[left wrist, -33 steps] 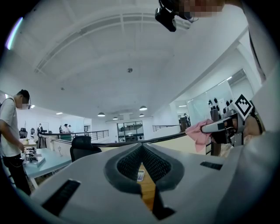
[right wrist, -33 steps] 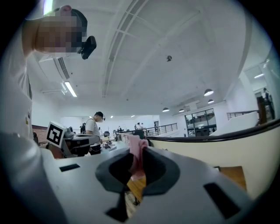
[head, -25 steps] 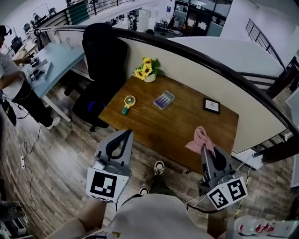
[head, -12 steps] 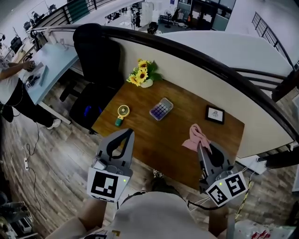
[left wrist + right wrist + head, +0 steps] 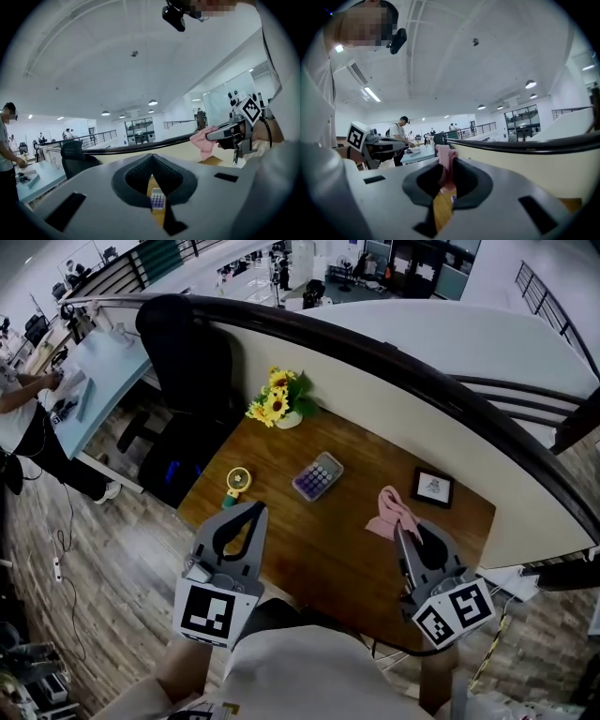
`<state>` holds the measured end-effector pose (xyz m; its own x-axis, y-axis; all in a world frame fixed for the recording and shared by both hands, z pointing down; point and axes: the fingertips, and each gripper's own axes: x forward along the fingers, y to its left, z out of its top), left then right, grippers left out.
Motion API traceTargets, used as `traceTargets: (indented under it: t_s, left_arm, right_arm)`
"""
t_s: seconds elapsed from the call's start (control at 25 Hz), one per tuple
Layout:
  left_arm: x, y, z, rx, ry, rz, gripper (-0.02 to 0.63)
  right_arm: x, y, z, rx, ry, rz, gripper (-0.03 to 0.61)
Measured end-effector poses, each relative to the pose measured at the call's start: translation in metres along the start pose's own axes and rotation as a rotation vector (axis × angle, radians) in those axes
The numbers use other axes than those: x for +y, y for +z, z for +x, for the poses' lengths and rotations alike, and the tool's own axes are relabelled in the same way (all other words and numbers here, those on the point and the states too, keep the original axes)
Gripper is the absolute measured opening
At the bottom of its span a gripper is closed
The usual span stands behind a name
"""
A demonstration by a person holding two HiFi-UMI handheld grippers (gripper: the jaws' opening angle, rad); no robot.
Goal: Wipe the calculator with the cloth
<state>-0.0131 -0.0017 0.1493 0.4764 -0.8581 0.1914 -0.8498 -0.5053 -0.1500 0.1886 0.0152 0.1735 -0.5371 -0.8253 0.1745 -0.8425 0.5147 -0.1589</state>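
Head view: calculator [image 5: 317, 475] on wooden desk [image 5: 309, 545].
Left gripper [image 5: 253, 508]: clenched, empty.
Right gripper [image 5: 399, 530]: clamps pink cloth [image 5: 395, 511], right of calculator.

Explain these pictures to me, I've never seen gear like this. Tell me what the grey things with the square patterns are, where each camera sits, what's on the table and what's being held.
There is no robot here. A person holds a two-jaw tool in each hand. The head view comes from a camera on the person's head, looking steeply down: the left gripper shows at left, the right gripper at right. The patterned cubes are part of the grippers. The other two pictures come from cameras riding on each gripper, looking along its jaws.

On the wooden table are a calculator, what looks like a small yellow fan, sunflowers and a small picture frame.

The right gripper is shut on a pink cloth. The left gripper's jaws are together with nothing between them.
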Motion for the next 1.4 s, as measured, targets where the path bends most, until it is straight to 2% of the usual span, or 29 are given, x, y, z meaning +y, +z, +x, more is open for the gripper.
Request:
traceTargets:
  t_s: [0.32, 0.52, 0.64, 0.8, 1.12, 1.24, 1.4]
  left_arm:
    - [0.008, -0.007, 0.009, 0.022, -0.016, 0.002, 0.003]
    - [0.023, -0.009, 0.020, 0.020, -0.064, 0.016, 0.003]
    - [0.033, -0.016, 0.028, 0.024, -0.087, 0.026, 0.003]
    - [0.042, -0.039, 0.039, 0.069, -0.116, 0.000, 0.003]
    - [0.061, -0.078, 0.087, 0.115, -0.150, -0.019, 0.003]
    - [0.063, -0.097, 0.112, 0.135, -0.167, -0.036, 0.003]
    - [0.058, -0.126, 0.138, 0.179, -0.218, -0.050, 0.003]
  right_arm:
    - [-0.004, -0.010, 0.019, 0.042, 0.000, 0.023, 0.038]
    - [0.002, 0.001, 0.035, 0.028, -0.032, 0.001, 0.038]
    - [0.007, -0.007, 0.050, 0.046, -0.034, 0.001, 0.038]
    - [0.010, -0.021, 0.078, 0.093, -0.014, -0.027, 0.038]
    - [-0.021, -0.044, 0.139, 0.131, -0.056, 0.005, 0.038]
    - [-0.037, -0.063, 0.163, 0.167, -0.073, 0.013, 0.038]
    - [-0.048, -0.095, 0.196, 0.224, -0.045, -0.001, 0.038]
